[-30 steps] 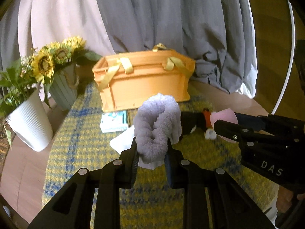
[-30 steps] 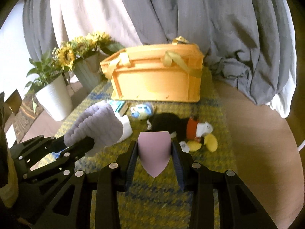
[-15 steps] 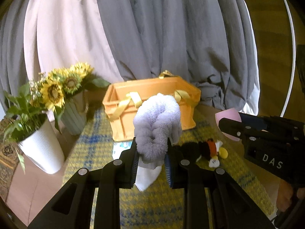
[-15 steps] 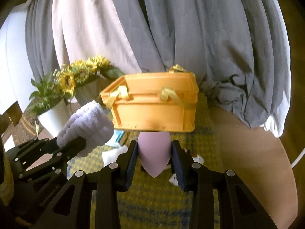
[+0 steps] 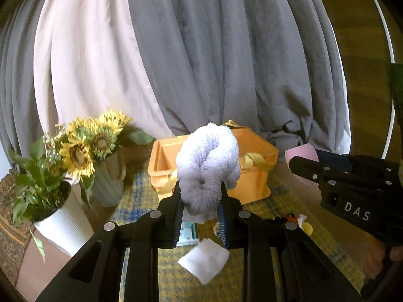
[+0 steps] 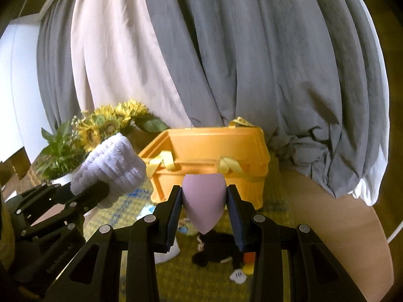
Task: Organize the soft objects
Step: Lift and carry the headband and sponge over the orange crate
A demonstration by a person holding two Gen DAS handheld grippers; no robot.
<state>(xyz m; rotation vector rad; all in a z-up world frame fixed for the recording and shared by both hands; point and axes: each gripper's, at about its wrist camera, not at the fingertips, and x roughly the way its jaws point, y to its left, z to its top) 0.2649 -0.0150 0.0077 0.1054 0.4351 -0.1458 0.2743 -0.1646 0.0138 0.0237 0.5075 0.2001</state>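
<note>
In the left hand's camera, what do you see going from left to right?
White pot → sunflowers → fluffy towel held in the left gripper → pink sponge → right gripper.

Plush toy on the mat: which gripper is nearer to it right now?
Right, probably. The right gripper, shut on the pink sponge, hangs almost directly above the plush toy. The left gripper, shut on the lavender towel, is off to the toy's left.

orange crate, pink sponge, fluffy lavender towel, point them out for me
orange crate [image 6: 209, 151], right wrist view, inner back wall
pink sponge [image 6: 203, 201], right wrist view, middle of its face
fluffy lavender towel [image 5: 206, 161], left wrist view, centre of the roll
</note>
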